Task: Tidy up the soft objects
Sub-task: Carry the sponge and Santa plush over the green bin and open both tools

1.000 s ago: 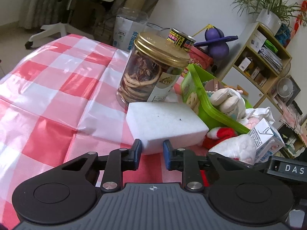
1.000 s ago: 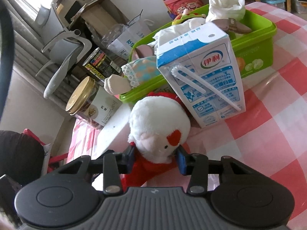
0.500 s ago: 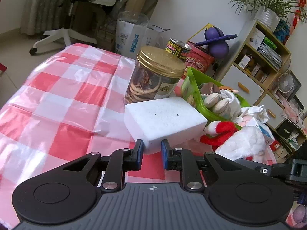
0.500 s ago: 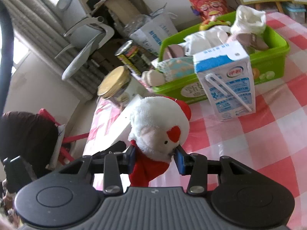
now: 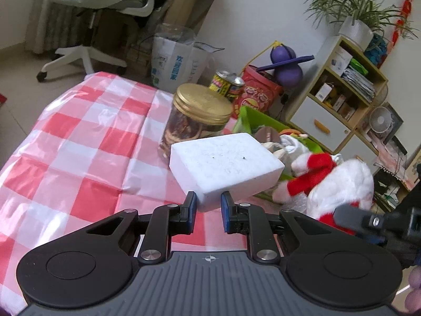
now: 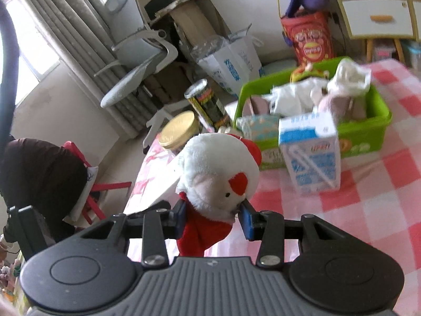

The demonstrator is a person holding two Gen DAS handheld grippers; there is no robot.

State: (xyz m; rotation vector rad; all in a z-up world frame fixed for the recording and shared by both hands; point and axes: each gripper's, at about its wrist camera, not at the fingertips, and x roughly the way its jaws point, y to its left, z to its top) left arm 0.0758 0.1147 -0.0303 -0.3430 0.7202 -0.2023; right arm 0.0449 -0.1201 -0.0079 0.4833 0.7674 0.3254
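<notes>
My left gripper [image 5: 208, 205] is shut on the near corner of a white sponge block [image 5: 226, 164] and holds it lifted above the checked tablecloth [image 5: 79, 142]. My right gripper [image 6: 213, 214] is shut on a white plush toy with red scarf [image 6: 218, 173], raised above the table; the toy also shows in the left wrist view [image 5: 339, 181]. A green basket [image 6: 363, 129] with several soft toys and cloths stands beyond, also visible in the left wrist view [image 5: 252, 118] behind the sponge.
A milk carton [image 6: 310, 152] stands in front of the basket. A gold-lidded jar [image 5: 197, 115] and a printed can [image 5: 226, 83] stand beside the basket. An office chair, bags and shelves stand beyond the table's edge.
Both grippers have risen: the sponge came up off the table and tilted, and the plush toy was lifted away from the milk carton. The views pulled back from the basket.
</notes>
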